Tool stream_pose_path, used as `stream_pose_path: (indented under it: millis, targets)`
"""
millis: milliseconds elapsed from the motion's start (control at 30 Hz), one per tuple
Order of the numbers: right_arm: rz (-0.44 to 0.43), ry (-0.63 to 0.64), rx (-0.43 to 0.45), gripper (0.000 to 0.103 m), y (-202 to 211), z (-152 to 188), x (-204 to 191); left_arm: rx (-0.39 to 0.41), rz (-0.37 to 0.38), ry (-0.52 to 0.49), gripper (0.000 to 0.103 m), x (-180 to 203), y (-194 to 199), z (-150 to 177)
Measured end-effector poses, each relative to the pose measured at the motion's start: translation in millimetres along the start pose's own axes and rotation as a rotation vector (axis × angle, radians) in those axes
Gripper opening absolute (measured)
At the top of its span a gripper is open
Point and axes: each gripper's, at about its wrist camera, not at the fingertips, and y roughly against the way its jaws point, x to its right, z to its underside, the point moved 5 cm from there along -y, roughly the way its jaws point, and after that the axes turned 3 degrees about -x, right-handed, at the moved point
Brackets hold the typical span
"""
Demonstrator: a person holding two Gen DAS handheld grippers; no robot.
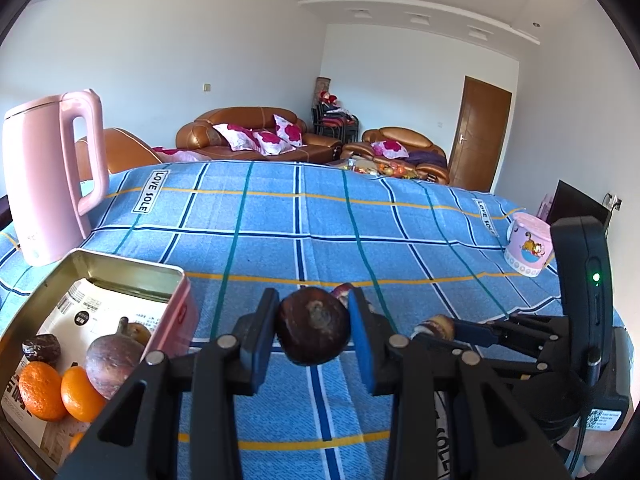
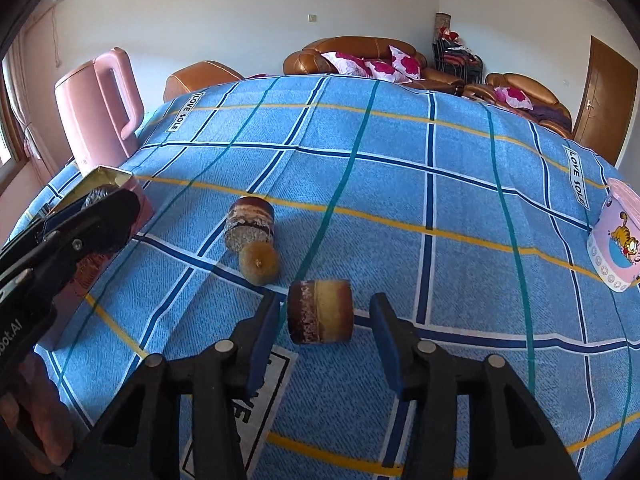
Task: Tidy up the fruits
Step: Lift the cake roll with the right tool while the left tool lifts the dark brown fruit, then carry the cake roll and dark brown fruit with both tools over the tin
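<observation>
A dark brown round fruit (image 1: pixel 313 331) is gripped between the blue pads of the left gripper (image 1: pixel 314 336), whose jaws are closed against its two sides, above the blue checked cloth (image 1: pixel 280 224). Just to the left, an open pink tin (image 1: pixel 176 280) is seen holding two oranges (image 1: pixel 42 390), a purplish round fruit (image 1: pixel 110 364) and a small dark fruit (image 1: pixel 41 347).

In the right wrist view, the right gripper (image 2: pixel 325 330) is held with its jaws wide apart and nothing grasped; a brown and yellow banded cylinder (image 2: pixel 321 311) lies on its side on the cloth between the fingertips, touched by neither. Further off, a small fuzzy tan fruit (image 2: pixel 260 262) is seen touching a second banded cylinder (image 2: pixel 250 226).

Beyond these, a pink kettle (image 1: pixel 52 176) is stood at the left edge of the cloth and a pink cartoon-printed tub (image 1: pixel 528 246) at the right. Brown leather sofas (image 1: pixel 256 136) are seen by the far wall.
</observation>
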Motion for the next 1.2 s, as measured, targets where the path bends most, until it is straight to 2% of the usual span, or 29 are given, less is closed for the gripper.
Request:
stream_pose_path:
  millis: [467,800,967,1200]
  targets:
    - [-0.036,0.041,0.238,0.032,49,-1,-11,0.018,-0.012,-0.008,0.037,1,3,1]
    - [-0.026,0.054,0.374,0.032,75,-1,-16,0.050,-0.018,-0.013,0.037,2,10,0]
    - [-0.022,0.057,0.410,0.032,82,0,-18,0.072,-0.012,-0.002,0.037,-1,16,0]
    - [-0.090,0.099,0.369,0.032,81,-5,-50,0.070,-0.026,0.027,0.037,-25,31,-1]
